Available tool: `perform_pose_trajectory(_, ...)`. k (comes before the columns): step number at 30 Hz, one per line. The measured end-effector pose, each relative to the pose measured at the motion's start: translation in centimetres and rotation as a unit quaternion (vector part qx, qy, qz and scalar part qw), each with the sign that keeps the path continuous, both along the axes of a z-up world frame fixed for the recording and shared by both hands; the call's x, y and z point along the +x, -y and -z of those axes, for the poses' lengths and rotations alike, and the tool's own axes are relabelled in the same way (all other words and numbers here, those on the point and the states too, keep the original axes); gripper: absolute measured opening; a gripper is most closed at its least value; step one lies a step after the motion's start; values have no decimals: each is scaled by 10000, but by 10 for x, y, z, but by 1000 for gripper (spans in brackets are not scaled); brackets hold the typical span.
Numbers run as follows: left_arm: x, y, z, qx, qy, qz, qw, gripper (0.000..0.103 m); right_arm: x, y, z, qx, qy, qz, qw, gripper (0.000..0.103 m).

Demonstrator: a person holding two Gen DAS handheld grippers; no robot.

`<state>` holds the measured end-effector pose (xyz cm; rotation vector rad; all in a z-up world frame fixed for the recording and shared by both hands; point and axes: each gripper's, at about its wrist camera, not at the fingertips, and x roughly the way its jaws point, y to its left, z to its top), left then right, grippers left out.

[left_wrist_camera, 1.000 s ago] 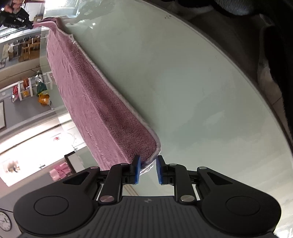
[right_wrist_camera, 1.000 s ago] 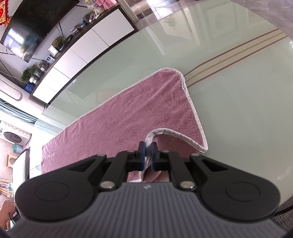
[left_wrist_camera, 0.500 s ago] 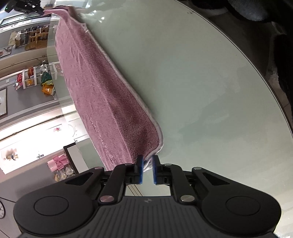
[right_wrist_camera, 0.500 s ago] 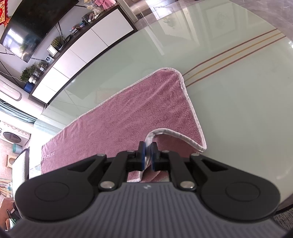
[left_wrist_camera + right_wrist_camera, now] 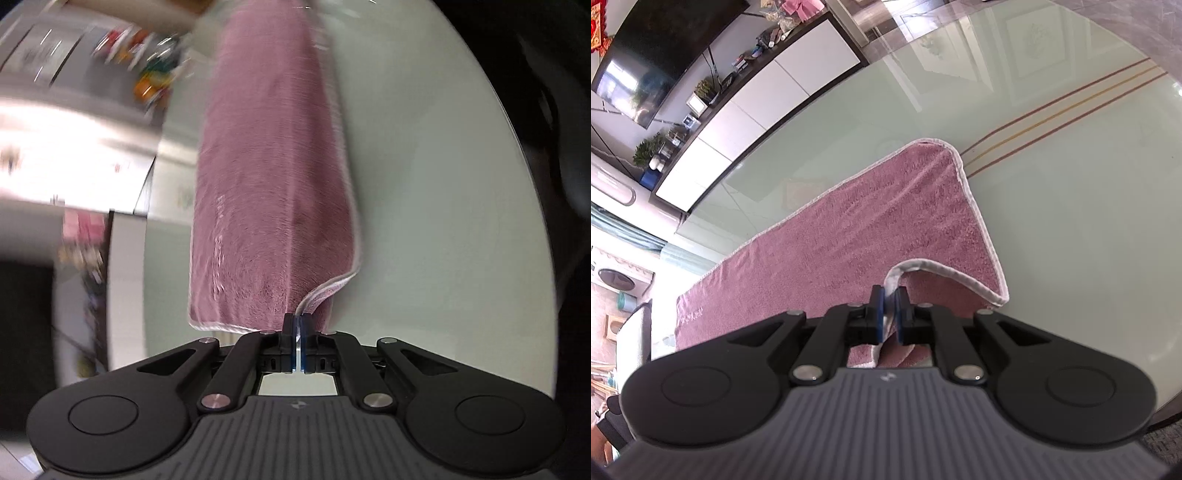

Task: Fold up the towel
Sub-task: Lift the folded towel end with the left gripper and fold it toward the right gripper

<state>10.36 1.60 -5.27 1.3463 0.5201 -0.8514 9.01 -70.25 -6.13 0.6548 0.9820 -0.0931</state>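
Clearly, the left tongs [image 5: 296, 318] have their blue pads pressed together on the pale hemmed corner of the dusty-pink terry towel [image 5: 269, 155]; they have just been closing, and the hem is caught between them. From that pinched corner the cloth rises off the surface in a small fold, its white edging curling away to the right. Beyond it the towel runs straight ahead as a long strip across the round, pale green glass table [image 5: 436, 206], which shows bare on the right as far as its curved rim. The left part of this view is smeared with blur, so the room past the table edge cannot be read.

The right tongs [image 5: 889, 295] are likewise clamped narrow on another corner of the same towel [image 5: 849, 236], with the white hem standing up between the blue pads and a flap of cloth hanging beneath them. From there the hem loops out to the right and lies on the glass. The rest of the towel lies flat on the table [image 5: 1071, 184], stretching away to the left. Three thin brown and gold lines [image 5: 1063, 107] cross the glass past its far corner. Farther off stand a low white cabinet [image 5: 764, 99] and a dark television screen [image 5: 653, 55].
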Motion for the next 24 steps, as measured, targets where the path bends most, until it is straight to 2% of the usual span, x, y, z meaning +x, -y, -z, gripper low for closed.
perform_pose_trajectory(2, 7, -5, -12, -501, -230, -392, 9977, 1, 0, 1, 0, 5, 17, 27, 10000, 6)
perform_pose_trajectory(4, 17, -13, -22, -1000, -340, -822, 9910, 1, 0, 2, 0, 8, 25, 42, 10000, 6)
perform_pose_trajectory(5, 20, -16, -25, -1131, -387, -956, 9882, 1, 0, 2, 0, 8, 26, 48, 10000, 6)
perform_pose_trajectory(9, 41, -31, -37, -1807, -661, -1672, 9670, 1, 1, 3, 0, 5, 31, 53, 10000, 6)
perform_pose_trajectory(11, 46, -37, -40, -2001, -737, -1863, 9591, 1, 1, 3, -1, 5, 36, 48, 10000, 6)
perform_pose_trajectory(13, 55, -44, -45, -2311, -865, -2144, 9450, 1, 1, 3, -1, 10, 51, 59, 10000, 6)
perform_pose_trajectory(16, 65, -49, -47, -2626, -961, -2435, 9287, 0, 1, 4, -3, 52, 121, 97, 9999, 6)
perform_pose_trajectory(17, 68, -49, -47, -2676, -976, -2484, 9258, 0, 1, 5, -5, 67, 172, 140, 9997, 6)
perform_pose_trajectory(21, 86, -55, -51, -3166, -1044, -2856, 8985, 0, 7, 7, -11, 158, 387, 305, 9987, 6)
perform_pose_trajectory(24, 101, -60, -53, -3528, -1092, -3144, 8745, 0, 15, 8, -14, 230, 524, 446, 9974, 6)
